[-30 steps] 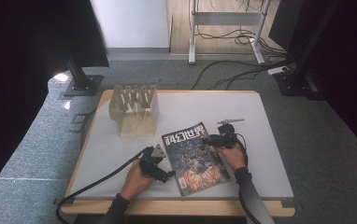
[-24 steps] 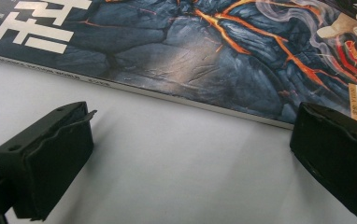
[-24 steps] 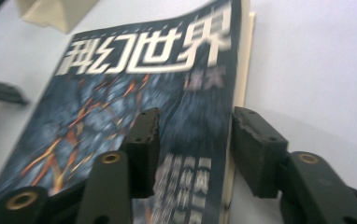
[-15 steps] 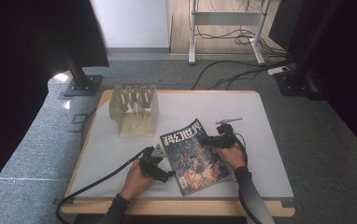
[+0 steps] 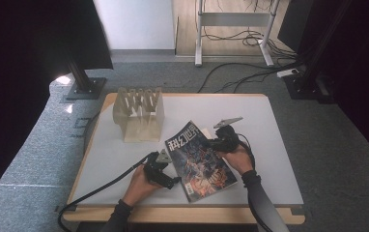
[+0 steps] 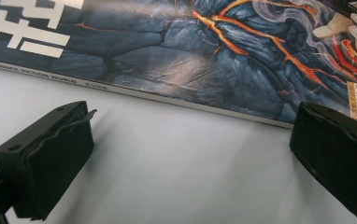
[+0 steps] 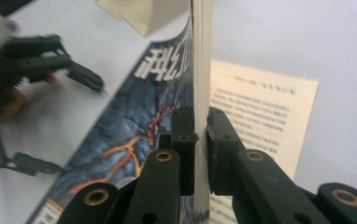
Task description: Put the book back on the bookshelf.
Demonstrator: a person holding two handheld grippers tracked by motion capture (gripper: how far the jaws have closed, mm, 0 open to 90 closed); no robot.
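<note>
near edge of the white tabletop (image 5: 124, 159): a person's left hand (image 5: 136, 183) holds the left gripper (image 5: 170, 182) low on the surface, its two black jaws spread wide w/ bare table between them, just short of the spine of a dark-covered magazine w/ orange lava-like art and white chinese title lettering (image 5: 197, 162). in the left gripper view the magazine (image 6: 176, 51) lies right ahead of the jaws, spine edge toward them, not touching. the mag sits mid-table, angled, toward the person's right. on its far right edge the right gripper (image 5: 210, 143), held in the right hand (image 5: 235, 157), pinches the front cover + some pages; right gripper view shows the jaws pressed onto that raised stack edge-on (image 7: 200, 93), w/ a cream printed inside page (image 7: 265, 116) exposed beyond it and the left gripper (image 7: 50, 116) farther off at left. farther back, left of centre, a pale wooden slotted rack (image 5: 139, 113) stands on the table, well apart from the mag. beyond the table: grey carpet floor (image 5: 37, 145), cables (image 5: 240, 77), white stand legs (image 5: 199, 48).
</note>
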